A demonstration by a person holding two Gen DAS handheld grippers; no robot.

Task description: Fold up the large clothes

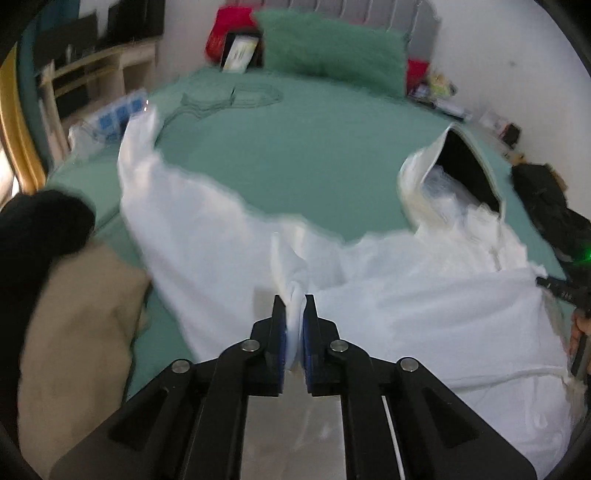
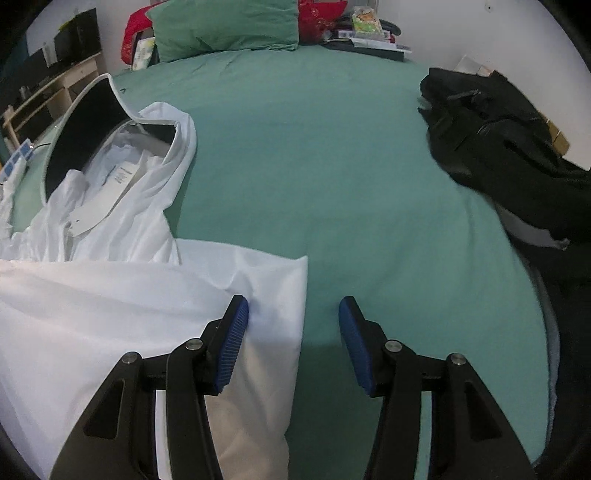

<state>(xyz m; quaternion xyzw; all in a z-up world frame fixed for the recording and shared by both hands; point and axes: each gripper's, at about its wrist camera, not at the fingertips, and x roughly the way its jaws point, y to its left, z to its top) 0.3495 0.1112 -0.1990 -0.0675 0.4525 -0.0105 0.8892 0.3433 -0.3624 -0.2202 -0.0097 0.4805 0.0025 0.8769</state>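
A large white hooded jacket (image 1: 424,306) lies spread on the green bed sheet (image 1: 295,155). Its black-lined hood (image 1: 465,173) lies at the right, and one sleeve (image 1: 140,155) stretches away to the far left. My left gripper (image 1: 294,301) is shut on a bunched fold of the white fabric. In the right wrist view the same jacket (image 2: 110,295) fills the lower left, hood (image 2: 85,125) at the upper left. My right gripper (image 2: 293,312) stands open over the jacket's right edge, the left finger on white cloth and the right finger above bare sheet.
A crumpled black garment (image 2: 517,155) lies at the bed's right side. A green pillow (image 2: 225,26) and red items (image 2: 321,18) sit at the head. A beige cloth (image 1: 74,332) and a black shape (image 1: 40,229) lie at the left. Wooden shelves (image 1: 99,70) stand beyond.
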